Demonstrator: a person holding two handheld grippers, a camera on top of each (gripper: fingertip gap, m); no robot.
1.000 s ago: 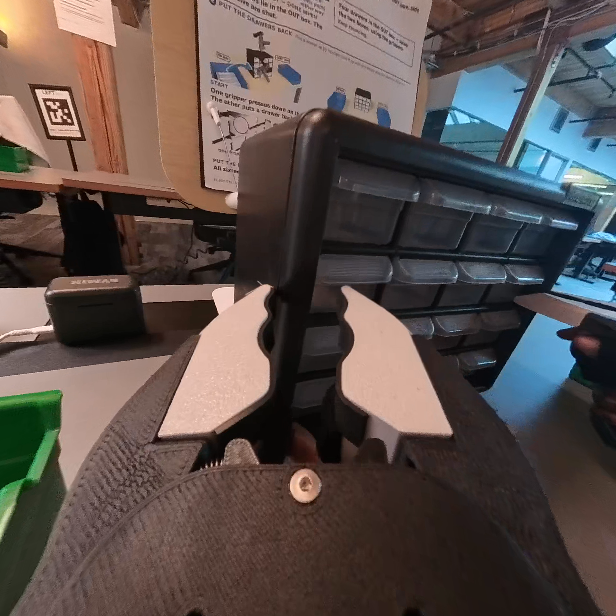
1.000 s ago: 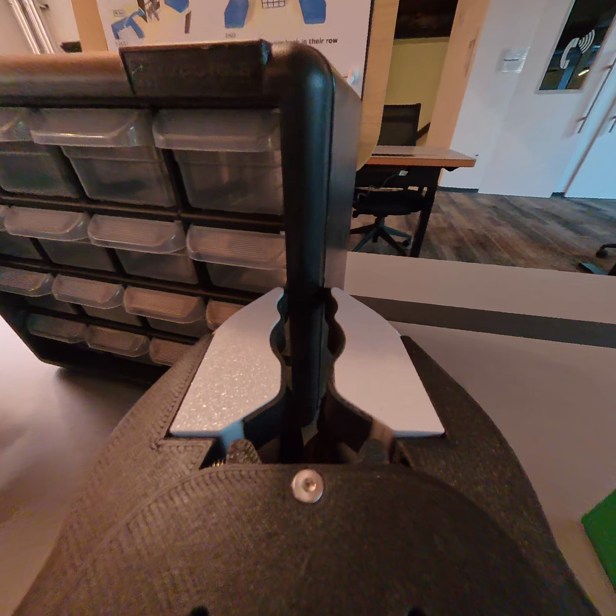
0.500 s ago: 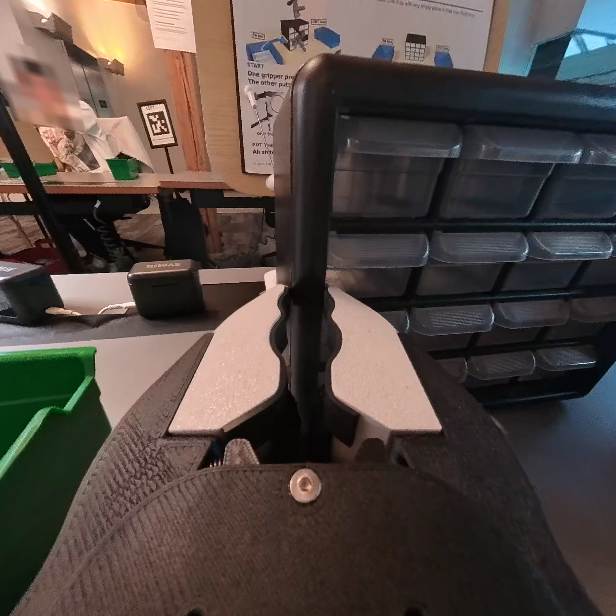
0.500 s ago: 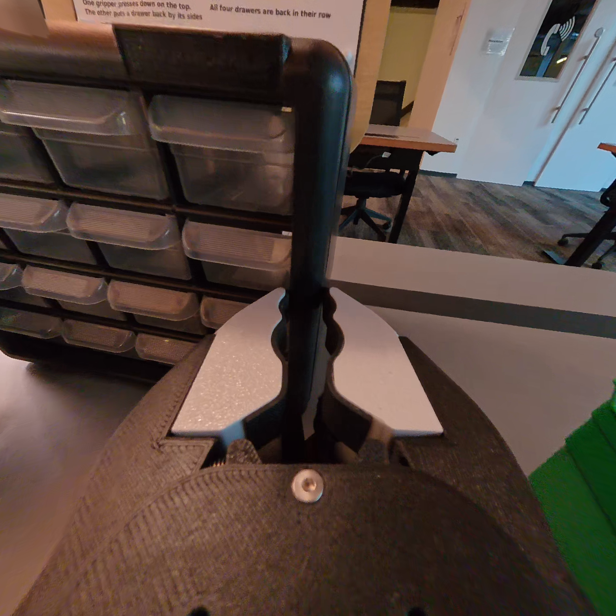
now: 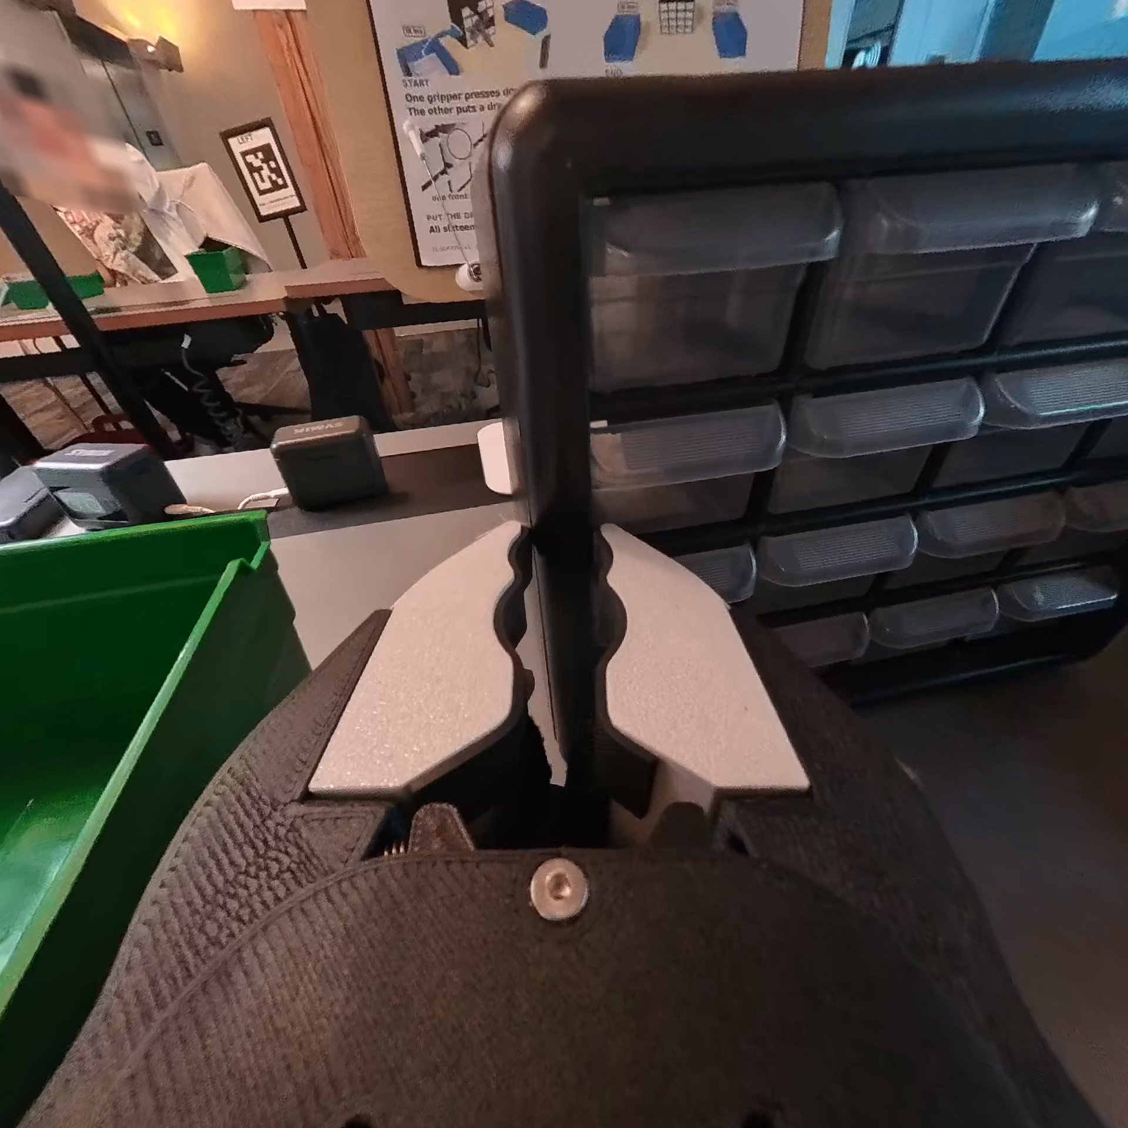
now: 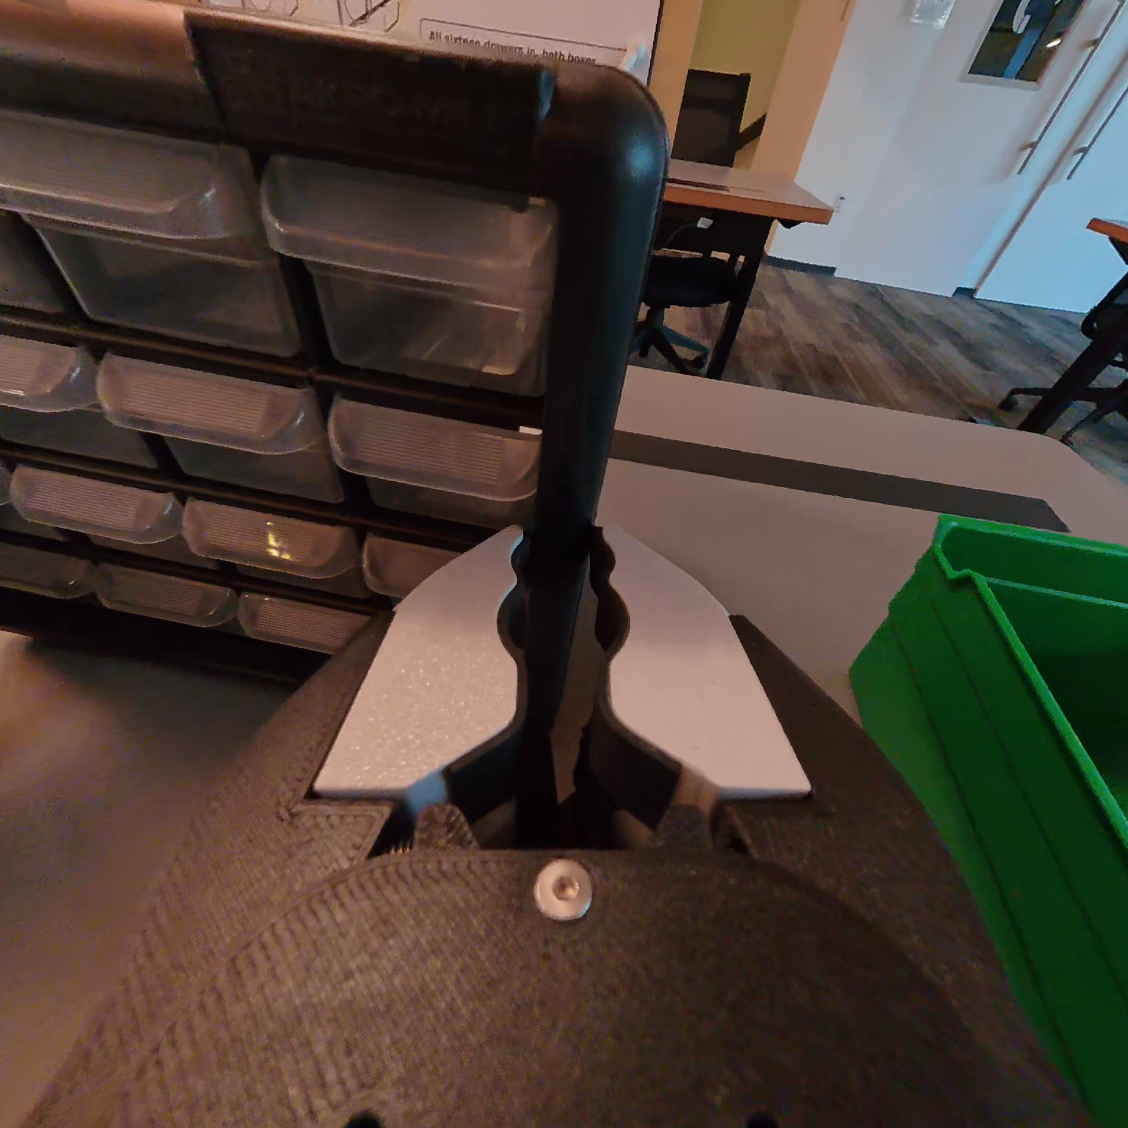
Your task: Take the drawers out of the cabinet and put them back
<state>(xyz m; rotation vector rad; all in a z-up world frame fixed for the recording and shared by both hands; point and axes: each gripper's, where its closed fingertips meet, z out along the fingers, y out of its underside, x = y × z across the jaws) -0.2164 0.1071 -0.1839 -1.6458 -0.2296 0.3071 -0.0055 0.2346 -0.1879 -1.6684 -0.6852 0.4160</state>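
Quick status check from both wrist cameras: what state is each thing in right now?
Left tool: shut on the black plastic cabinet's left side wall.
Right tool: shut on its right side wall.
Black plastic cabinet: gripped at both side walls.
Clear plastic drawers: all visible ones in their slots.
Green plastic bin on the left: open-topped, visible part empty.
Green plastic bin on the right: open-topped, contents hidden.

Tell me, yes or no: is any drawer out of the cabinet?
No, every slot of the cabinet in either view holds a drawer.
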